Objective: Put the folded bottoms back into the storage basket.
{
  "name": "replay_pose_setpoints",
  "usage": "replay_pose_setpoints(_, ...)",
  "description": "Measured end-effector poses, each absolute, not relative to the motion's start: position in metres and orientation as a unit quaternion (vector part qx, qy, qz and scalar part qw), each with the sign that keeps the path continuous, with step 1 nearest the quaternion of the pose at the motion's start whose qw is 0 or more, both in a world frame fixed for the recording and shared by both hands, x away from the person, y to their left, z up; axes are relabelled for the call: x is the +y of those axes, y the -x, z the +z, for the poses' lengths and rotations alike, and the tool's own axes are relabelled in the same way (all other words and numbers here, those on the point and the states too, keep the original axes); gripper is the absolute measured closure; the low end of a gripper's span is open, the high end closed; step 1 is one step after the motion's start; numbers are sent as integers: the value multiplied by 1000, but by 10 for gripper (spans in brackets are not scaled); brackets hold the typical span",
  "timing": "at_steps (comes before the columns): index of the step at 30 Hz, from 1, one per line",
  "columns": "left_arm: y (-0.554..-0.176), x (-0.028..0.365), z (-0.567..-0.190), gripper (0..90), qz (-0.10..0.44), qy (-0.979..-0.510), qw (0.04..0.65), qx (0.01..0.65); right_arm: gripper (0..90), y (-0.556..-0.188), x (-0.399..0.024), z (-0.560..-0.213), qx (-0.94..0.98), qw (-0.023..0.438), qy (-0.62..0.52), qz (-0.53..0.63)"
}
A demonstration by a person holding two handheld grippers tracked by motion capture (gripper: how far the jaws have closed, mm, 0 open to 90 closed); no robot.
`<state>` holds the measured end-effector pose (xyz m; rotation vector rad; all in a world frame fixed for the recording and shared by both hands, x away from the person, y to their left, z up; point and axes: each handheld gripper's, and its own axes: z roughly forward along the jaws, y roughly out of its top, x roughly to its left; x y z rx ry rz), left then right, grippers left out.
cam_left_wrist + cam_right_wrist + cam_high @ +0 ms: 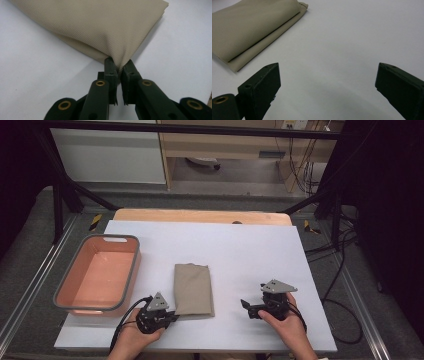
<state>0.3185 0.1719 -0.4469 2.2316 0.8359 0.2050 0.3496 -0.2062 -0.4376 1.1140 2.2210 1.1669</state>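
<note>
Cloth (193, 289) folded, long axis running away from person, left gripper (119, 67) jaws clamping its near corner.

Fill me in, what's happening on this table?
A person holds a gripper in each hand at a white-covered table. The left gripper is shut on the near corner of a folded beige cloth, pinching its layers. The right gripper is open and holds nothing, resting to the right of the cloth and apart from it. A pink bin with a grey rim stands left of the cloth with nothing in it.
</note>
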Motion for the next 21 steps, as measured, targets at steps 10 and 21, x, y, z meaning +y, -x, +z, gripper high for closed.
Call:
replay_pose_setpoints(10,-304,178,-446,846,76,-872,364,319,67,-349,-205,-438,794,196,-398,416)
replay_pose_setpoints(21,-303,179,-445,806,80,-869,368,321,68,-349,-205,-439,797,195,-396,413)
